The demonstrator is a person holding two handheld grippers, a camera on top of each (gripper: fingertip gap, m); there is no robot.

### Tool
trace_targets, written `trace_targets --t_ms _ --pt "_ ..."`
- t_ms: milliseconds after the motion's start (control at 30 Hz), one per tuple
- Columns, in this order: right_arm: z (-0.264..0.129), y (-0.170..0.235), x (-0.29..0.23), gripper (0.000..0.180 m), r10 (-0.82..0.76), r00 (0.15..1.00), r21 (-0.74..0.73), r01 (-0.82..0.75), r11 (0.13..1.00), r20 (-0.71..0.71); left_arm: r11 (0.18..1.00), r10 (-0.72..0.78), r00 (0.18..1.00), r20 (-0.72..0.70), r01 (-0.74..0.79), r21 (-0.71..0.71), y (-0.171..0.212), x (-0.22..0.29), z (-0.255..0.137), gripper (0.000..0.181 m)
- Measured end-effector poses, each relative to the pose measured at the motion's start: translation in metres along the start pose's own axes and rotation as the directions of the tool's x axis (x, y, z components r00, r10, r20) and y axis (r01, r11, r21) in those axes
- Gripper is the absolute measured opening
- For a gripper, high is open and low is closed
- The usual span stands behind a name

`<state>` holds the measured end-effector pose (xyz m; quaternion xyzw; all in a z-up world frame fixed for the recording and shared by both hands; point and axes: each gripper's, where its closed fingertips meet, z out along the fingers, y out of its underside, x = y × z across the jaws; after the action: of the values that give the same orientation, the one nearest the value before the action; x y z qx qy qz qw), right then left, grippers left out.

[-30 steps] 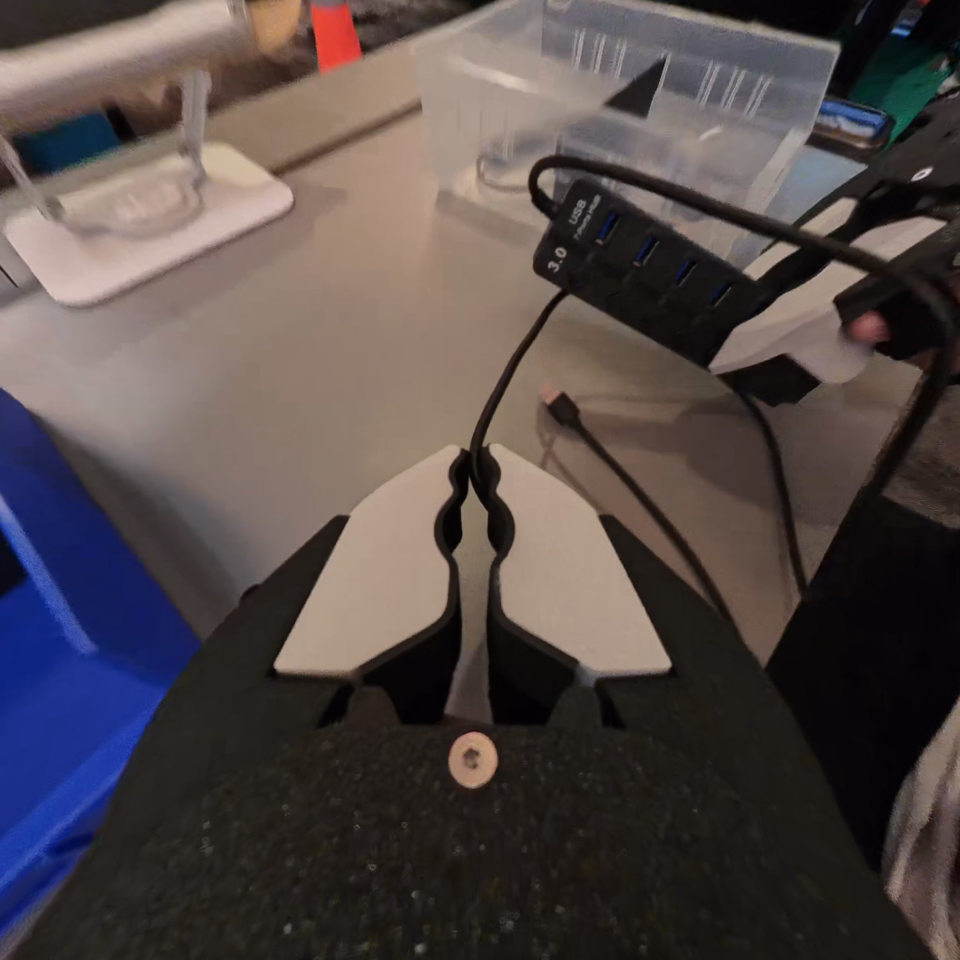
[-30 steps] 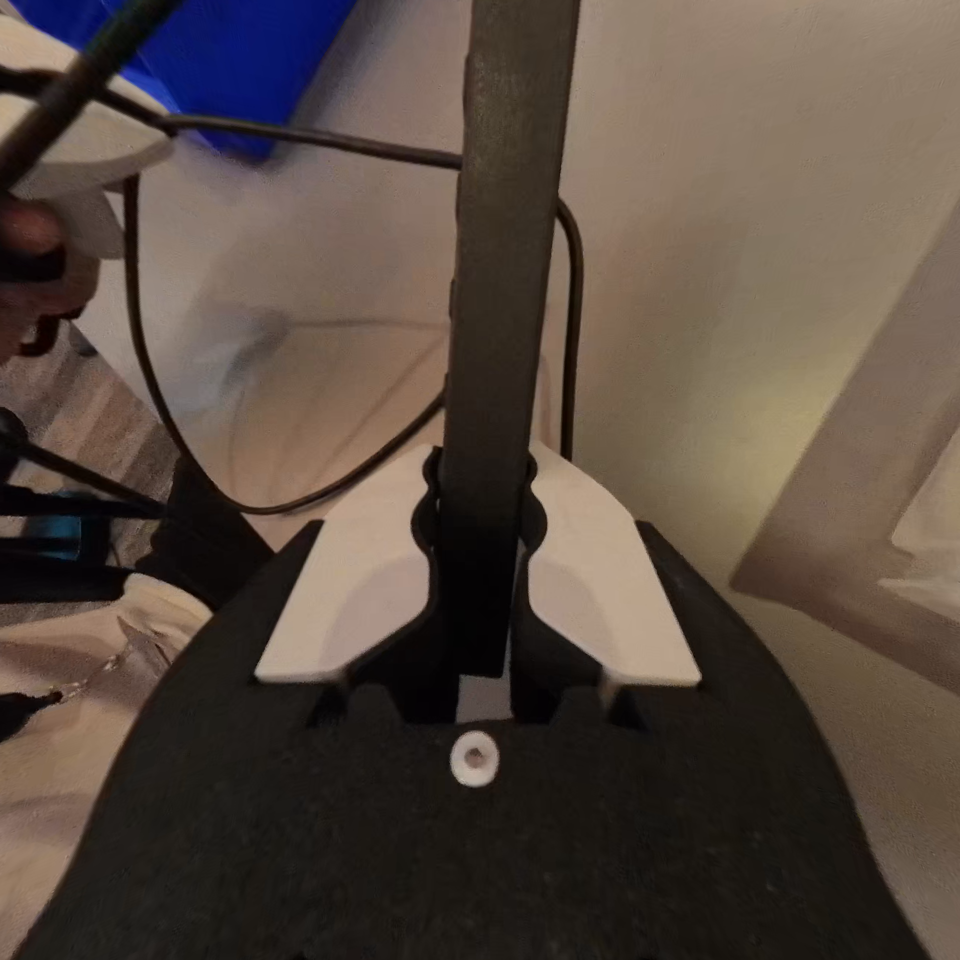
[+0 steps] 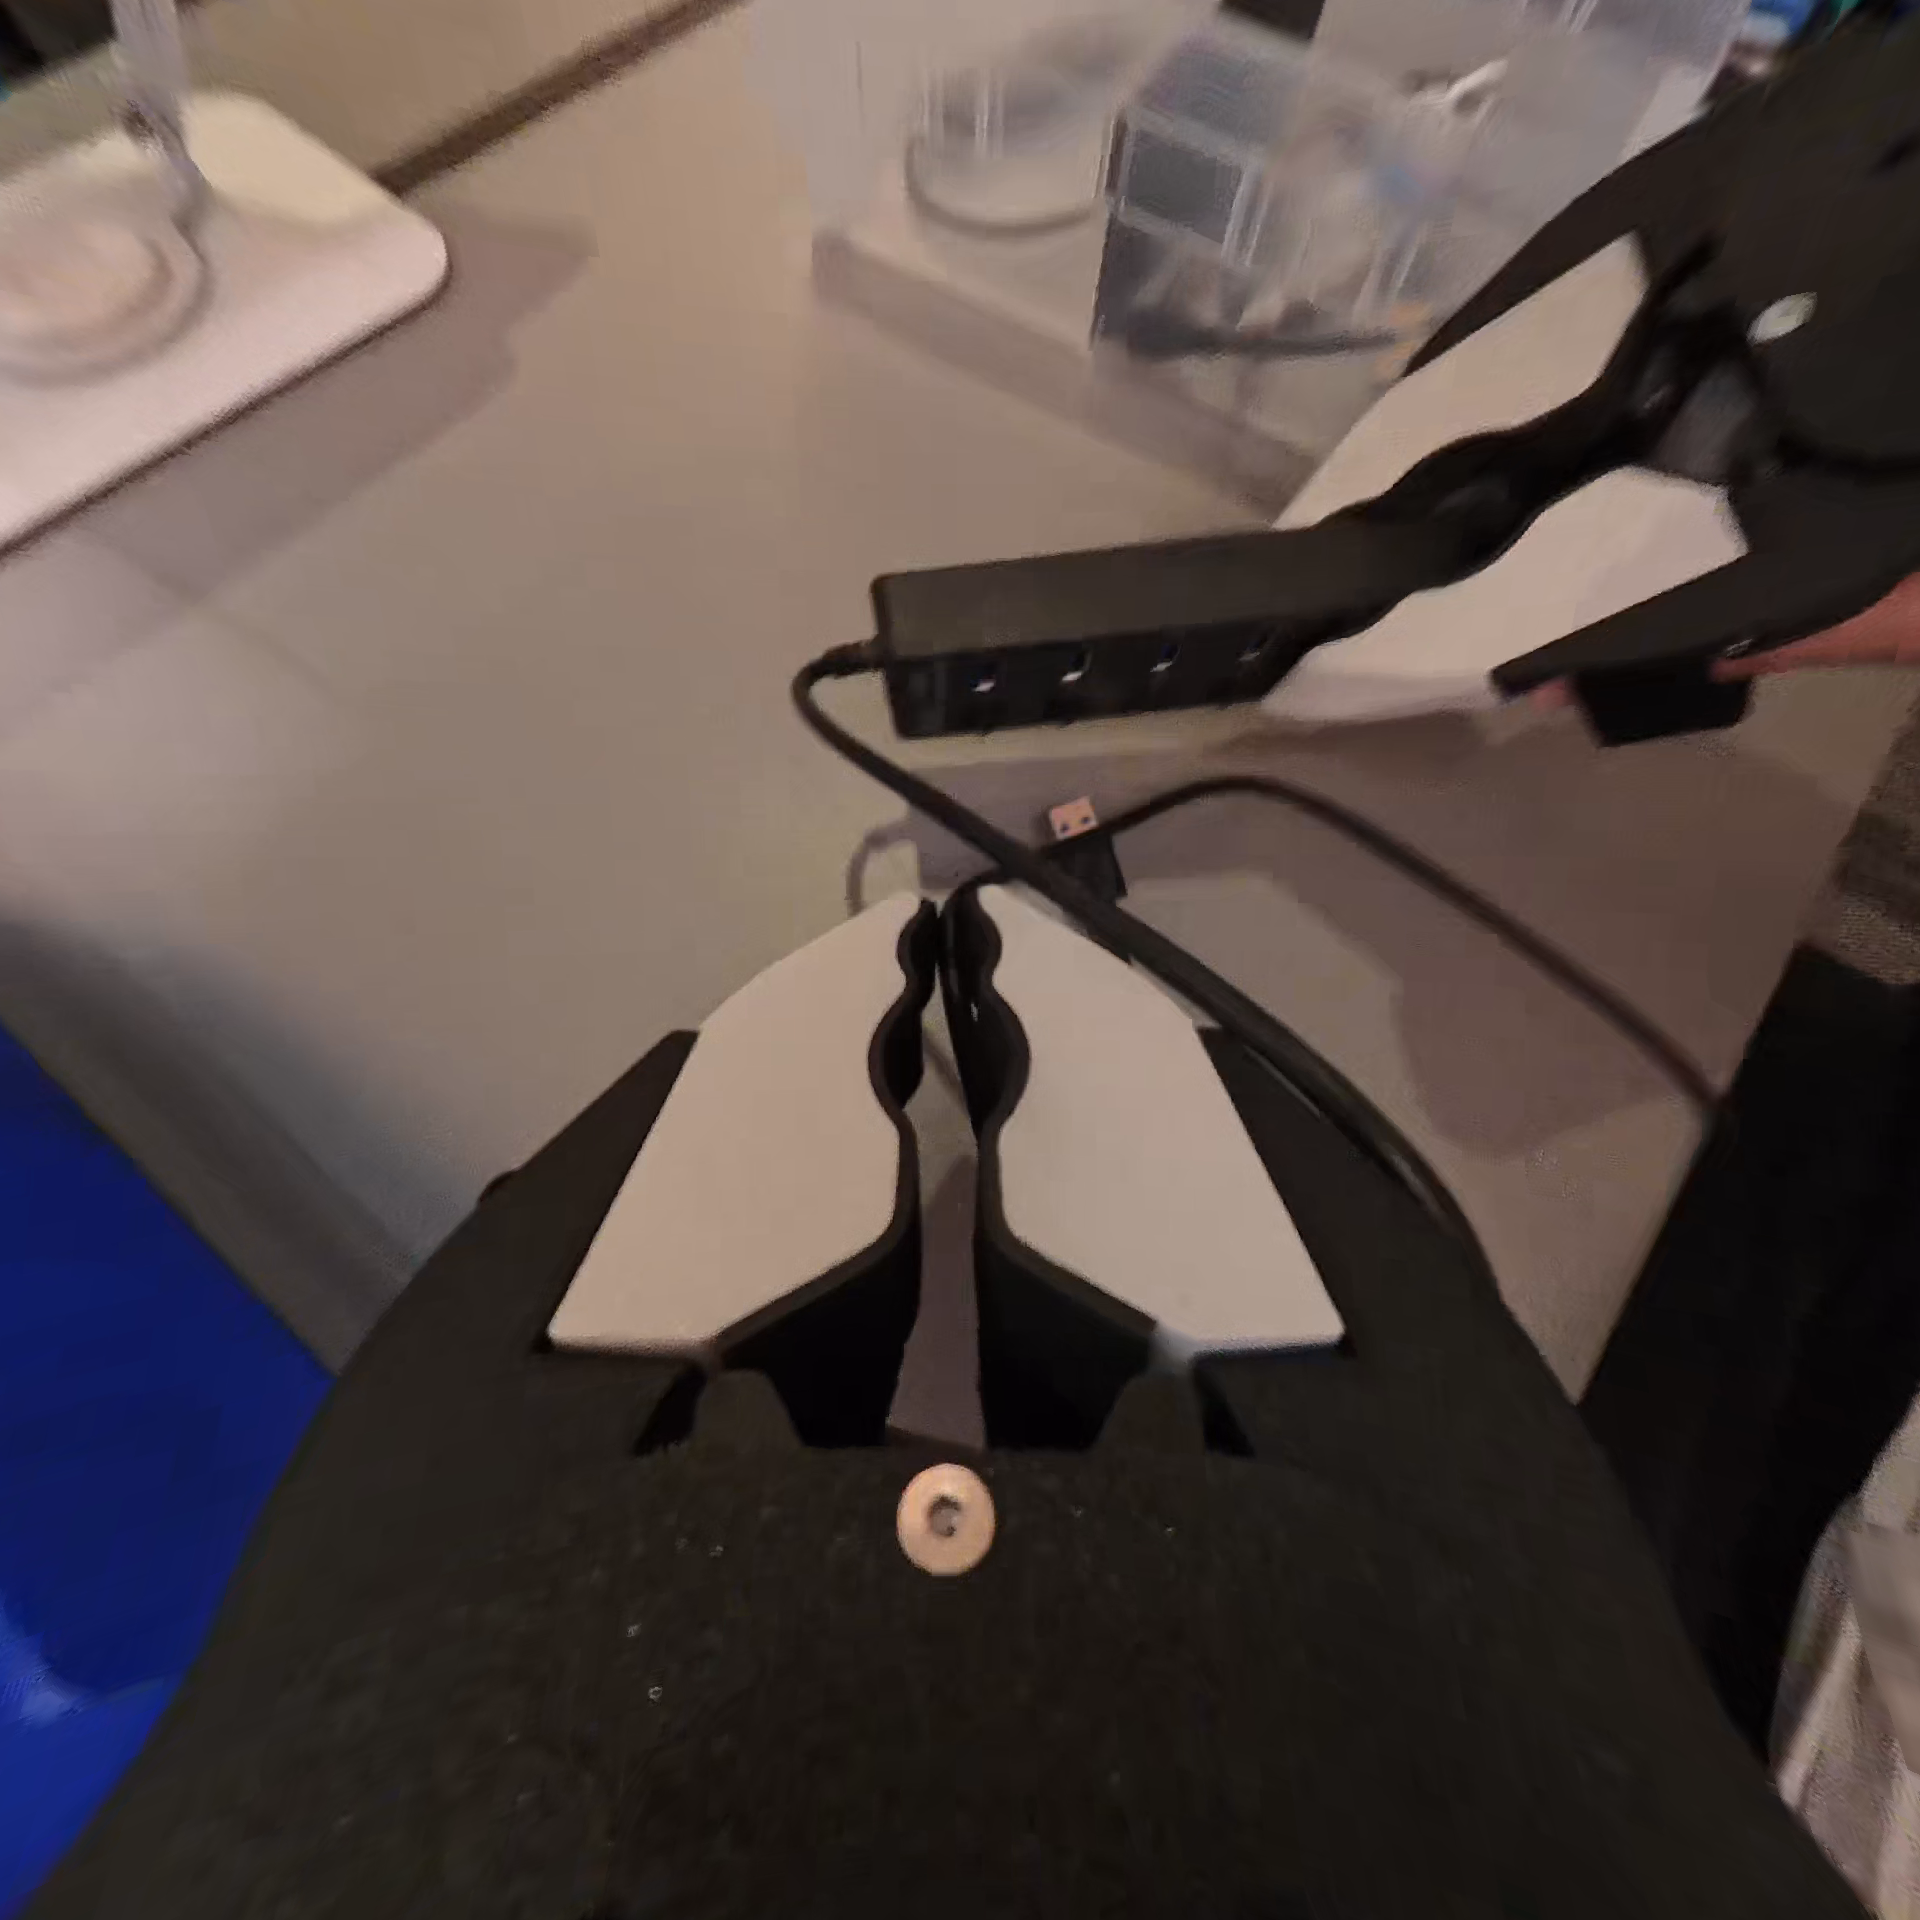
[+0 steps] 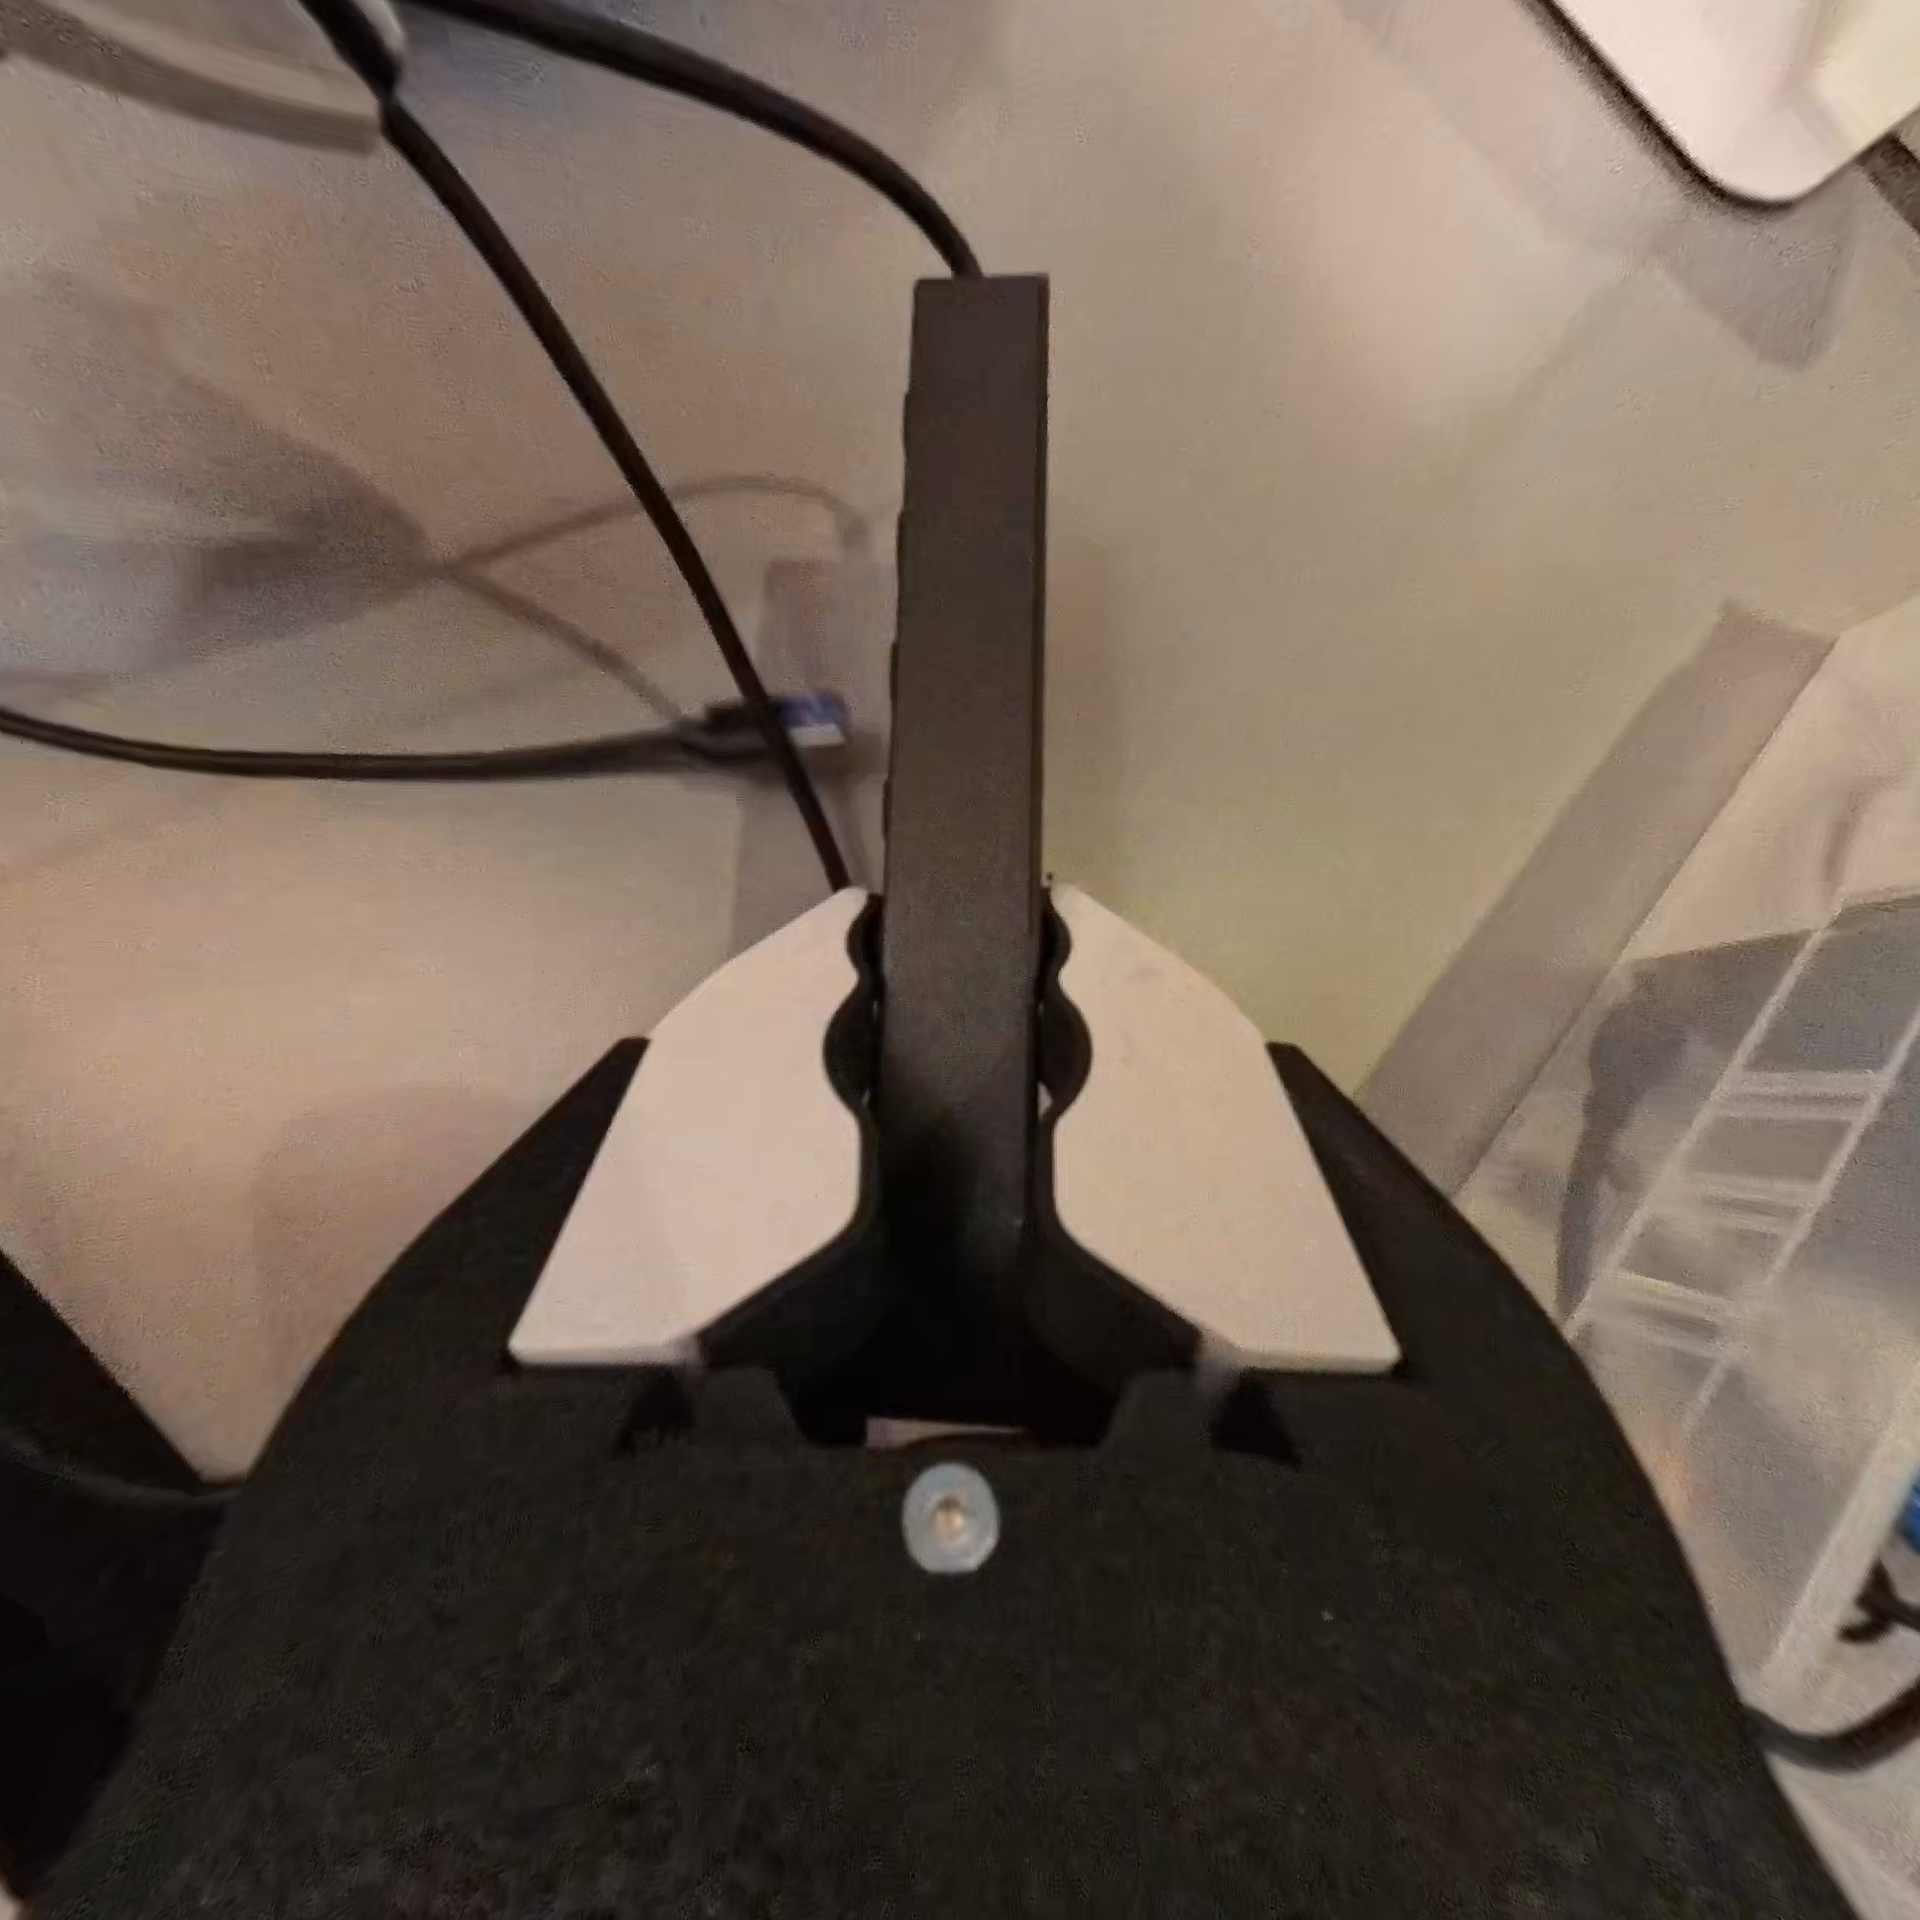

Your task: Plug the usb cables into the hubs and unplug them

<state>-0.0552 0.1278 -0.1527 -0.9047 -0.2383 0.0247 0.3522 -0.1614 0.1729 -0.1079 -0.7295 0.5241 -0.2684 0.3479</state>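
My right gripper (image 4: 961, 914) is shut on one end of a black USB hub (image 4: 971, 571), which sticks straight out ahead of it above the table. In the left wrist view the hub (image 3: 1091, 623) is level, its row of ports facing me, with the right gripper (image 3: 1382, 582) on its far end. My left gripper (image 3: 938, 912) is shut; the hub's black cable (image 3: 914, 790) runs to its tips, seems pinched there, then crosses the right finger. A loose USB plug (image 3: 1075, 823) lies on the table just past the left fingertips and also shows in the right wrist view (image 4: 810, 717).
A clear plastic bin (image 3: 1299, 208) holding small items stands at the back; it is close on the right in the right wrist view (image 4: 1714, 1143). A white stand base (image 3: 208, 291) sits back left. A blue bin (image 3: 104, 1403) is at my left. The grey table (image 3: 520, 675) ends at right.
The hub has come down and levelled, its ports now facing the left gripper. The left gripper has moved forward, so the loose plug lies just off its tips. Both grippers stayed shut.
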Motion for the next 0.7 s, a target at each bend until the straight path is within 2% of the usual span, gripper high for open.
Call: trace_targets --t_ms 100,300,333,467,567,700 --pt "0.01 0.016 -0.004 0.026 0.016 0.999 -0.067 -0.013 0.998 0.035 0.997 -0.011 1.0 0.008 0.011 -0.072 0.029 -0.009 0.022 0.005" --pt "0.017 0.024 -0.007 0.027 0.001 0.997 -0.133 0.01 0.991 0.083 0.992 -0.02 0.999 -0.045 0.014 -0.123 0.044 -0.006 0.034 0.008" --pt "0.018 0.025 -0.008 0.035 -0.013 0.995 -0.153 0.027 0.988 0.096 0.991 -0.018 0.999 -0.043 0.013 -0.13 0.046 -0.006 0.032 0.009" --pt "0.017 0.017 -0.012 0.056 -0.094 0.985 -0.173 0.119 0.978 0.143 0.988 -0.019 0.999 -0.033 0.013 -0.156 0.06 -0.005 0.012 0.023" --pt "0.021 0.0 -0.01 0.074 -0.225 0.965 -0.218 0.251 0.943 0.136 0.982 0.023 1.0 0.001 -0.022 -0.19 0.079 -0.007 -0.013 0.026" --pt "0.042 -0.023 -0.018 0.075 -0.3 0.943 -0.284 0.33 0.9 0.143 0.99 -0.048 0.997 0.066 0.056 -0.127 0.095 -0.007 -0.042 0.025"
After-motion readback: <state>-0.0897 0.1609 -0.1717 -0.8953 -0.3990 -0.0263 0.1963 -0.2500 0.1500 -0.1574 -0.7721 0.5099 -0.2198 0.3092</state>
